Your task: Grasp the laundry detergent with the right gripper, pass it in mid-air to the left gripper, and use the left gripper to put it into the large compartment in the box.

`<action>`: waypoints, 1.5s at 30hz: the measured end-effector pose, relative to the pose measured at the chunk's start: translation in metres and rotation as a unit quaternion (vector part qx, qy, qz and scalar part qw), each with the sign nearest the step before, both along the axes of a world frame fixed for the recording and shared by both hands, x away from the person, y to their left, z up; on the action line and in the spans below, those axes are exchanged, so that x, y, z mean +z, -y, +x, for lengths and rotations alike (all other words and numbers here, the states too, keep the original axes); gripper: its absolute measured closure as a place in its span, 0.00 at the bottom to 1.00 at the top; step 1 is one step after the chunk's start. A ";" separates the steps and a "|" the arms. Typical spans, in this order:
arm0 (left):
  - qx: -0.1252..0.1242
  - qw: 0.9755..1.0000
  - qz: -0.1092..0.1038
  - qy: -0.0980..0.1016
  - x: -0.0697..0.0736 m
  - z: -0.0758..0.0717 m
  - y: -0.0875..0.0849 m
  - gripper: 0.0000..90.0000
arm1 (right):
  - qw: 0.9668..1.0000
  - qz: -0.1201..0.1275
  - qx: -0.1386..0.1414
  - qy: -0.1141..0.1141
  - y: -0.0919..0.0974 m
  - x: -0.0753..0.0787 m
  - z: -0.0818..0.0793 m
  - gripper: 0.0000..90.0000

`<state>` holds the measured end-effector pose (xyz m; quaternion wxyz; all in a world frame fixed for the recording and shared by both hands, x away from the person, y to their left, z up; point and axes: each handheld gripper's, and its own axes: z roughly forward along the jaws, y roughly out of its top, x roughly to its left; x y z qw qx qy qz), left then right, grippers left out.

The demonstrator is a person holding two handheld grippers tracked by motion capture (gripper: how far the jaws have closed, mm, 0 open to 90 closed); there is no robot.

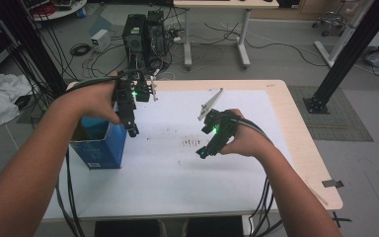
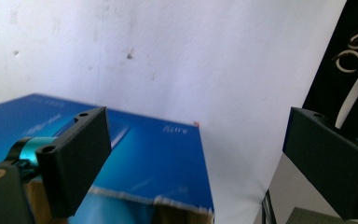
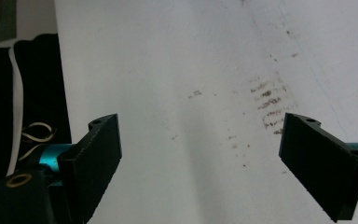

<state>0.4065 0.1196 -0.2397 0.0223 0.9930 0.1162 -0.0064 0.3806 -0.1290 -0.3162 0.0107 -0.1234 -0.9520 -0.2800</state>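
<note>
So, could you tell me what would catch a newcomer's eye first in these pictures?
Probably the blue box standing open at the left edge of the white sheet, with the left gripper just beside its top, jaws wide and empty. Next, the right gripper, also open, low over the sheet near a patch of dark smudges at mid-table.

left gripper (image 1: 132, 129): we see a black body, green light on top, black cables trailing back along the forearm
left gripper pads (image 2: 77, 161): flat black slabs, two screw holes each, teal collar and a brass-ringed hole behind
right gripper (image 1: 203, 152): black, green light, grey three-cornered plate on top, black cable bundle
arms: we note bare forearms, no sleeves
</note>
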 end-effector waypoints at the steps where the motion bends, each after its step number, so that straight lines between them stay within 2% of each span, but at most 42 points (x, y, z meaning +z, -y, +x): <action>1: -0.006 1.000 -0.002 -0.009 -0.007 0.000 0.005 0.08 | 1.000 -0.004 0.001 0.000 -0.001 -0.001 0.001 0.14; 6: -0.016 1.000 -0.011 -0.020 -0.023 0.002 0.012 0.07 | 0.999 -0.038 0.008 -0.001 -0.006 -0.003 0.008 0.14; 10: -0.023 0.999 -0.021 -0.024 -0.033 0.001 0.014 0.07 | 0.999 -0.052 0.011 -0.003 -0.008 -0.004 0.013 0.14; 12: -0.027 0.999 -0.022 -0.027 -0.038 0.001 0.016 0.07 | 0.998 -0.057 0.009 -0.002 -0.009 -0.004 0.014 0.14; 14: -0.031 0.999 -0.020 -0.027 -0.042 0.002 0.019 0.07 | 0.997 -0.076 0.010 -0.003 -0.010 -0.005 0.017 0.14; 17: -0.036 0.999 -0.019 -0.025 -0.046 0.002 0.021 0.07 | 0.996 -0.090 0.014 -0.001 -0.011 -0.006 0.019 0.14; 27: -0.036 0.999 -0.028 -0.022 -0.051 0.005 0.019 0.07 | 0.994 -0.104 0.014 -0.002 -0.009 -0.007 0.022 0.14; 45: -0.037 0.999 -0.025 -0.023 -0.051 0.006 0.017 0.07 | 0.993 -0.117 0.008 -0.005 -0.003 -0.006 0.022 0.14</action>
